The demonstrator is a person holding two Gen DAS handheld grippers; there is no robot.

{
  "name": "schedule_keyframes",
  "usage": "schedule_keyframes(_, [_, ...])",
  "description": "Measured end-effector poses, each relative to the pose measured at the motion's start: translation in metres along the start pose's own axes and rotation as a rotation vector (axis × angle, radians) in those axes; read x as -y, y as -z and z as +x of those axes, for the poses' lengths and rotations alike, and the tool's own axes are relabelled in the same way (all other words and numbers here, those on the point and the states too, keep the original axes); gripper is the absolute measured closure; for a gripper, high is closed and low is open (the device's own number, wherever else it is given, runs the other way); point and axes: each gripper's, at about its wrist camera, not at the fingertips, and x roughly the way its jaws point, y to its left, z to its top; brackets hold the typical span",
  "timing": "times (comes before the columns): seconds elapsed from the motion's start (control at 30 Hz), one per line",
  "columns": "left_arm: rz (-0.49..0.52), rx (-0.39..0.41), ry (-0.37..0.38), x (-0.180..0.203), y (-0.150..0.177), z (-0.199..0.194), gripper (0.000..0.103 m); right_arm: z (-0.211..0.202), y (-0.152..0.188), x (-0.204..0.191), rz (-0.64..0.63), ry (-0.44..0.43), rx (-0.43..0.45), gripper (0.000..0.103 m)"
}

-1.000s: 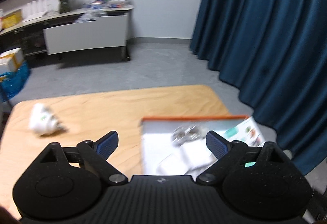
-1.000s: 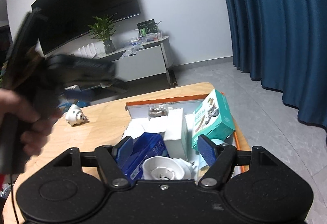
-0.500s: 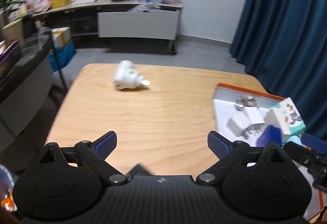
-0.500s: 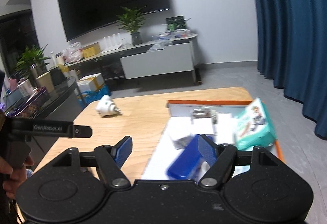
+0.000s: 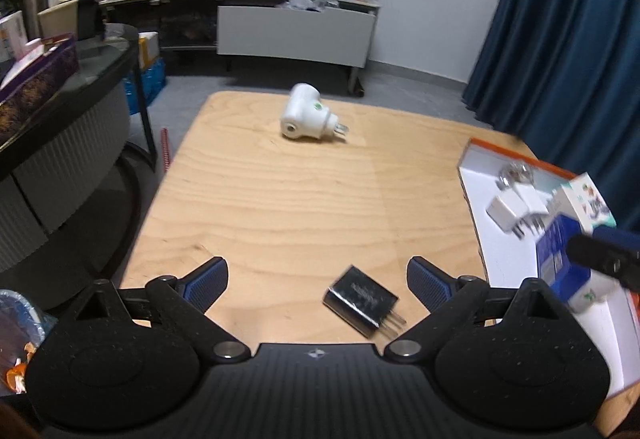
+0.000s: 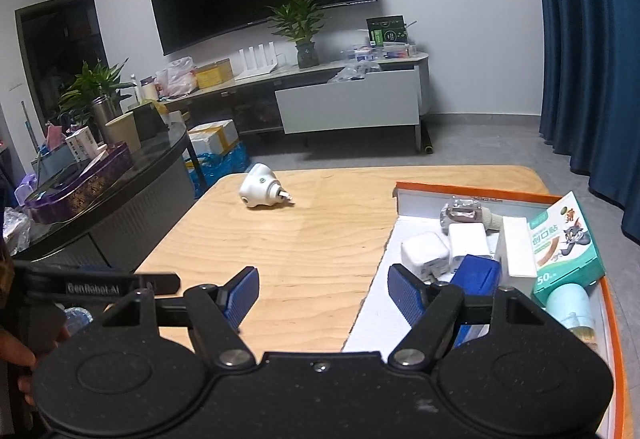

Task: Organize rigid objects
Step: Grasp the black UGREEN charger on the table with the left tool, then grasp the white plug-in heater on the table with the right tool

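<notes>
Two chargers remain loose on the pale wooden counter while the sorting box fills at its right edge. Far across the counter, left of centre, a rounded white plug-in adapter lies on its side, prongs toward the right, well apart from everything else. At the near edge a small black wall charger lies flat with its prongs pointing right, between the blue-padded fingers of the left hand-held gripper, whose jaws stand wide and touch nothing. In the right wrist view the right hand-held gripper likewise hangs wide and empty over the near counter, its right finger in front of the box's left wall. The shallow white cardboard box with an orange rim already holds two white cube chargers, a dark blue rectangular case, an upright white carton, a teal box of cartoon plasters, a foil-wrapped item at the far wall and a pale roll-shaped item at the near right. By this showing most of the pieces are stowed; the black charger looks the likelier next pick, the white adapter after it.
</notes>
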Motion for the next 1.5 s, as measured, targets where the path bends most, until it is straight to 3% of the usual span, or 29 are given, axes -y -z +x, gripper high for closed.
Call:
schedule_keyframes(0.23, [0.108, 0.000, 0.052, 0.005, 0.022, 0.014, 0.004, 0.001, 0.002, -0.004, -0.001, 0.000, -0.010, 0.017])
schedule_keyframes(0.47, [0.334, 0.021, 0.070, 0.019, 0.041, 0.038, 0.009, 0.001, 0.002, -0.004, -0.004, 0.000, -0.009, 0.017])
schedule_keyframes(0.57, [0.377, 0.021, 0.086, 0.019, 0.042, 0.048, 0.009, 0.001, 0.002, -0.004, -0.001, 0.002, -0.006, 0.017])
schedule_keyframes(0.7, [0.372, 0.030, 0.127, 0.016, 0.044, 0.057, 0.008, 0.002, -0.002, -0.004, 0.000, 0.012, -0.005, 0.017])
schedule_keyframes(0.77, [0.349, 0.040, 0.164, 0.014, 0.044, 0.058, 0.017, 0.003, -0.005, -0.004, 0.002, 0.013, -0.005, 0.017])
schedule_keyframes(0.87, [0.344, 0.064, 0.166, 0.014, 0.046, 0.053, 0.044, 0.005, -0.007, -0.005, 0.007, 0.010, -0.005, 0.017])
schedule_keyframes(0.9, [0.329, 0.062, 0.163, 0.012, 0.045, 0.052, 0.048, 0.006, -0.007, -0.006, 0.008, 0.008, -0.008, 0.017])
schedule_keyframes(1.1, [0.200, 0.066, 0.156, -0.002, 0.037, 0.045, 0.049, 0.014, -0.013, -0.013, -0.006, 0.000, -0.012, 0.017])
schedule_keyframes(1.5, [0.064, 0.144, 0.061, -0.038, -0.024, 0.022, 0.049, 0.059, -0.040, -0.031, -0.018, -0.047, -0.038, 0.017])
